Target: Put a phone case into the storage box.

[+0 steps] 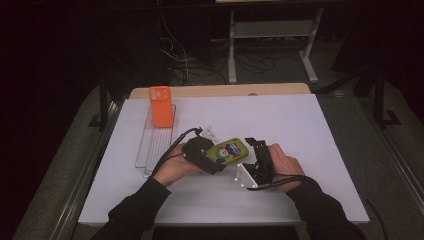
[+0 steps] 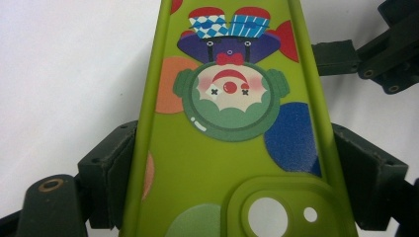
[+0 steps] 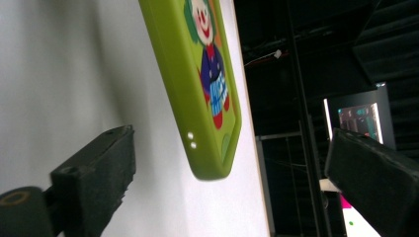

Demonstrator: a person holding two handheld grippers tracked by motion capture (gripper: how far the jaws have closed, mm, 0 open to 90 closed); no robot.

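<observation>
A: Which step is in hand here?

B: A handover, it is judged. In the high view the green phone case [image 1: 228, 150] is seen near the centre of the frame, a bit low, lifted over the white table [image 1: 300, 130]. It is clamped by the left gripper [image 1: 216, 159] at its camera-hole end; in the left gripper view the two black pads are pressed on both long edges of the case [image 2: 227, 148], at the lower left and lower right of the frame.

A: And the right gripper?

B: The right gripper [image 1: 251, 146] is spread wide, nothing is held. In the right gripper view the jaws are seen at the lower left and lower right, and the free end of the case [image 3: 207, 98] is hanging between them in the upper middle, not touched yet.

A: What is called for by the next move?

B: Approx. this: the right gripper must be pushed forward until the free end is well between the pads, then closed on the long edges, not on the printed face. Only after this the left grip can be released, otherwise the case may be dropped.

A: Other things on the table?

B: An orange phone case [image 1: 161, 106] is leaned at the far end of a clear rack [image 1: 152, 145], upper left of centre in the high view. Probably the green one is meant for a slot beside it, but this is a guess only.
</observation>
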